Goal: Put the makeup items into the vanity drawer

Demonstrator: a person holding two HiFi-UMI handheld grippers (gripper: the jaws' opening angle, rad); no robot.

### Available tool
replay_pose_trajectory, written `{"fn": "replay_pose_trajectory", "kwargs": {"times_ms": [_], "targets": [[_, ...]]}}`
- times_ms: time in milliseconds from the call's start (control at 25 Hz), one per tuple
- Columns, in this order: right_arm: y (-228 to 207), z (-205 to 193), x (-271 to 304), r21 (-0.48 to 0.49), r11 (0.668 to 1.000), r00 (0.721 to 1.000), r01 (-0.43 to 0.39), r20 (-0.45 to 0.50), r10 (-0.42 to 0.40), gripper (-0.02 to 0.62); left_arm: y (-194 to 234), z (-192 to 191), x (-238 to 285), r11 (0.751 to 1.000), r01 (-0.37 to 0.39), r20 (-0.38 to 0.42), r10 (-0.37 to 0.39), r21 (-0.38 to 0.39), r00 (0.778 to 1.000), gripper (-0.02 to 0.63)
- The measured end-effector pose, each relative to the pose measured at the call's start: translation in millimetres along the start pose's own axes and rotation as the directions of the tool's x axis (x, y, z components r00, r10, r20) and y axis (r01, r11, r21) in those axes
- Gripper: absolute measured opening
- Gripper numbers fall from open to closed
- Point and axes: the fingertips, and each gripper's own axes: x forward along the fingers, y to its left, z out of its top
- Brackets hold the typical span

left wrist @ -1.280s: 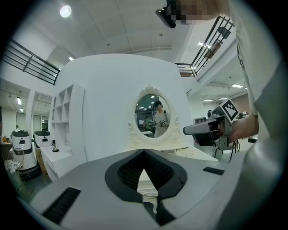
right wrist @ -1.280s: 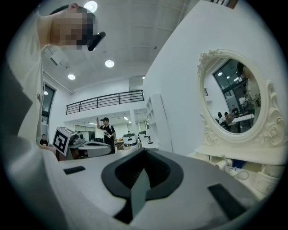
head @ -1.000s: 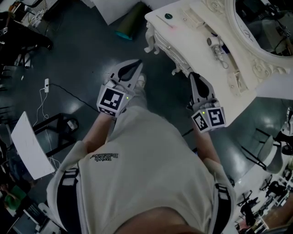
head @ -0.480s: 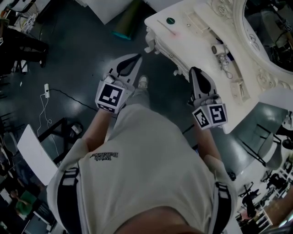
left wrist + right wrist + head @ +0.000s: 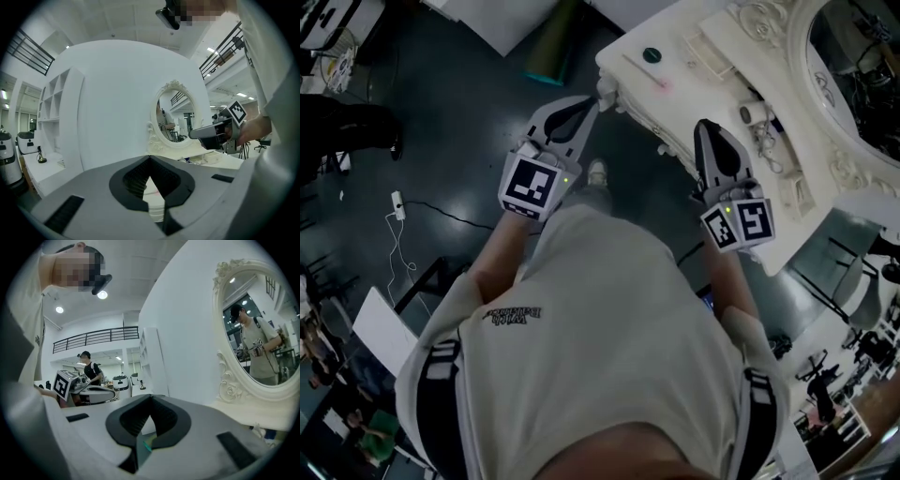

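1. Left gripper [image 5: 592, 103]: jaws closed tip to tip, nothing held. Tips appear beside the left corner of the vanity [image 5: 694, 70].
2. Right gripper [image 5: 706, 127]: jaws closed, empty. Tips lie over the vanity's near edge.
3. Makeup items [image 5: 752, 114]: on the vanity top, just right of the right gripper, near the mirror [image 5: 853, 66].

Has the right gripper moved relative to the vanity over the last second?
Yes. The right gripper has advanced over the vanity front edge; its tips now sit further in toward the mirror.
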Motion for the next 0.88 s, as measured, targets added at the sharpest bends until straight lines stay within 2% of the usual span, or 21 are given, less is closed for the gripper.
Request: {"fn": "replay_pose_trajectory", "kwargs": {"times_ms": [280,520,880], "targets": [[-2.2,18.0,45.3,-0.018,0.999,0.999,0.044,0.014,-0.044,0.0,39.1,10.6,21.3,0.998,0.063,0.024,-0.063,0.023,0.998,0.014],[0.5,27.9,62.9,-0.046,0.997,0.998,0.065,0.01,-0.065,0.0,50.8,13.6,29.0,0.996,0.094,0.036,-0.094,0.001,0.995,0.014],[-5.5,28.9,68.6,-0.061,0.998,1.0,0.023,-0.004,-0.023,0.0,52.4,12.5,35.6,0.998,0.068,0.035,-0.067,-0.008,0.997,0.014]]}}
